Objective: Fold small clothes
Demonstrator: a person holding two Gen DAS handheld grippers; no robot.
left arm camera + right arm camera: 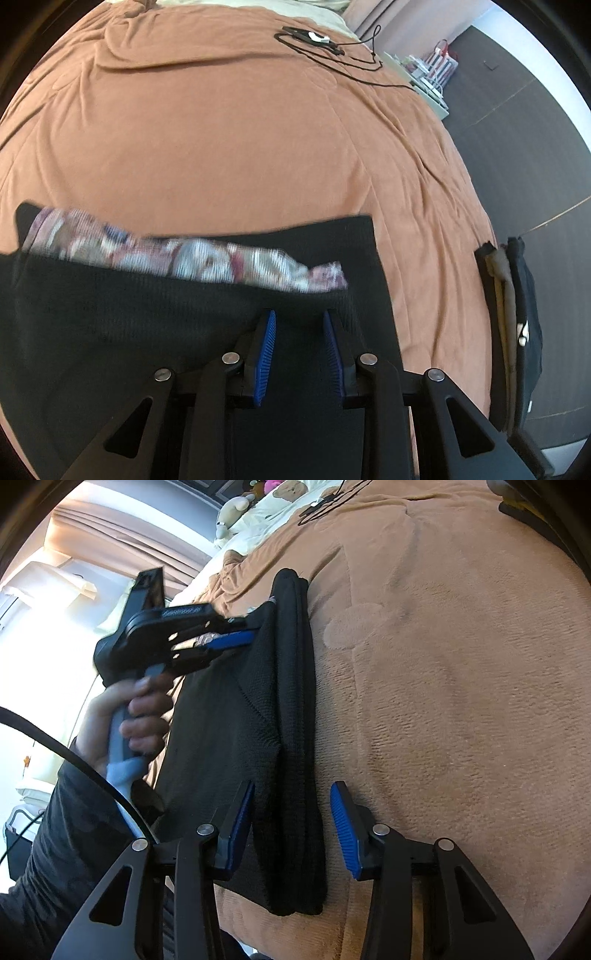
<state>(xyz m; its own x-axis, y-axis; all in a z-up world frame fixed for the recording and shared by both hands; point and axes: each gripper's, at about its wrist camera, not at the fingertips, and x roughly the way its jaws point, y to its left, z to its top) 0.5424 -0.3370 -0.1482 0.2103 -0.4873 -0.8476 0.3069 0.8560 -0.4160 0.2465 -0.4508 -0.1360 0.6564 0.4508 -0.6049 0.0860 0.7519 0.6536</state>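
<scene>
We see black knit garment [236, 720] flat on brown fleece bedspread [443, 664], long axis away from us | left gripper [240, 635] nearer far corner, pinching it | right gripper [291, 805] part open, straddling near folded edge, gripping nothing.

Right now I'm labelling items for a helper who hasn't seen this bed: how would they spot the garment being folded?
Start from the big brown blanket covering the bed. At its near edge lies the black knit garment, already doubled into a long band. Unlike the dark clothes stack at the bed's side, it shows a pink-and-white patterned lining.
</scene>
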